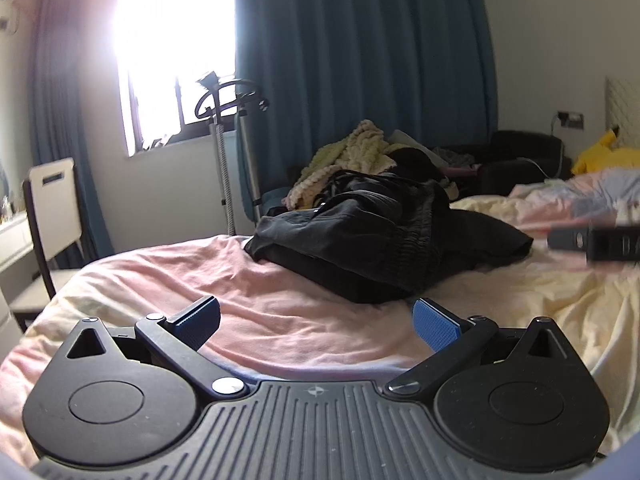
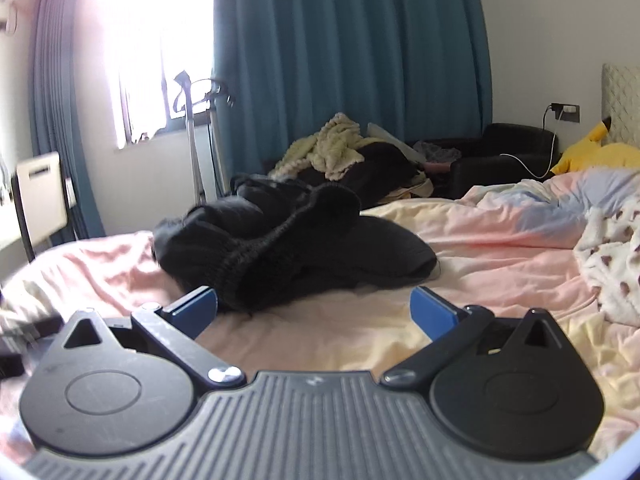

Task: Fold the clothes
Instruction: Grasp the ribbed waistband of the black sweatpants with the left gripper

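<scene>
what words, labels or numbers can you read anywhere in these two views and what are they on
No text reads clearly in either view.
Compass-like emblem, no letters: moulded on the ribbed body of the left hand-held gripper.
Pale marks, possibly letters, too blurred to read: on the dark block at the right edge of the left wrist view.
Faint emblem, too blurred to make out: on the body of the right hand-held gripper.
The black garment shows no readable label.

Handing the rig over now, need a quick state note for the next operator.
Left gripper: open, holding nothing, over the pink bedding.
Right gripper: open, holding nothing, just short of the black garment.
The garment lies crumpled in a heap on the bed, not flattened.
Done: no fold visible.
Left: spread it flat, then fold. The pile of clothes behind looks unsorted.
</scene>
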Motion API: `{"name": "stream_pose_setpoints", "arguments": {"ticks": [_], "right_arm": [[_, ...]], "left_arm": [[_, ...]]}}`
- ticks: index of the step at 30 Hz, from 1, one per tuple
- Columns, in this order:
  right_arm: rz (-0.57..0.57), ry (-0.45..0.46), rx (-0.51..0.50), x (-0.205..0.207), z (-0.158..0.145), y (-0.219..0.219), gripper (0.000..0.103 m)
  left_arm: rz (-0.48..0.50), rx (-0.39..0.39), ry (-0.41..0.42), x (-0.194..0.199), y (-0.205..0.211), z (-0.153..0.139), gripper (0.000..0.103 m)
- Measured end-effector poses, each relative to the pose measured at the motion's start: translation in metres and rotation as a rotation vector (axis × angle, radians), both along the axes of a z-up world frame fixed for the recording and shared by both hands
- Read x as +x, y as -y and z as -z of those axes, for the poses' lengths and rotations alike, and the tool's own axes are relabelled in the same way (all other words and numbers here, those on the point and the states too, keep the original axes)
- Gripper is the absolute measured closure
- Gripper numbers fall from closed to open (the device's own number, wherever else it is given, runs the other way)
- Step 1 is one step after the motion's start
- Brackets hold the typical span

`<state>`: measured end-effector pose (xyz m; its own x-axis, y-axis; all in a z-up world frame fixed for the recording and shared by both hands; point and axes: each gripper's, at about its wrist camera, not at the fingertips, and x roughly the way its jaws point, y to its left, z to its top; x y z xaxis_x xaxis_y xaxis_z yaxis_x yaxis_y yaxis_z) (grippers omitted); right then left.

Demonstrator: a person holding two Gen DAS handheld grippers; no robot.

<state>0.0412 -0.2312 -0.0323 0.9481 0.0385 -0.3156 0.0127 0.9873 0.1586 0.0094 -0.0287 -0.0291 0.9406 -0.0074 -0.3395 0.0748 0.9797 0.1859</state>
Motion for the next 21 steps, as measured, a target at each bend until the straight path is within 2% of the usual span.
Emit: {"name": "stream_pose_setpoints", "arguments": {"ticks": [8, 13, 17, 19, 21], "right_arm": [[0.034, 0.005, 0.080, -0.001, 0.000, 0.024, 0.000], [0.057, 0.010, 0.142, -0.001, 0.001, 0.037, 0.000], [0.079, 0.008, 0.158, 0.002, 0.005, 0.046, 0.000], [0.096, 0.025, 0.133, 0.004, 0.004, 0.048, 0.000], [0.109, 0.026, 0.151, 0.008, 0.006, 0.053, 0.000]], "left_arm": [[0.117, 0.257, 0.027, 0.045, 0.056, 0.013, 0.000], [0.152, 0.536, 0.019, 0.100, 0.093, 0.047, 0.000], [0.205, 0.751, -0.057, 0.141, 0.108, 0.080, 0.000], [0.224, 0.828, -0.047, 0.154, 0.111, 0.093, 0.000], [0.235, 0.880, -0.007, 0.163, 0.114, 0.103, 0.000]]}}
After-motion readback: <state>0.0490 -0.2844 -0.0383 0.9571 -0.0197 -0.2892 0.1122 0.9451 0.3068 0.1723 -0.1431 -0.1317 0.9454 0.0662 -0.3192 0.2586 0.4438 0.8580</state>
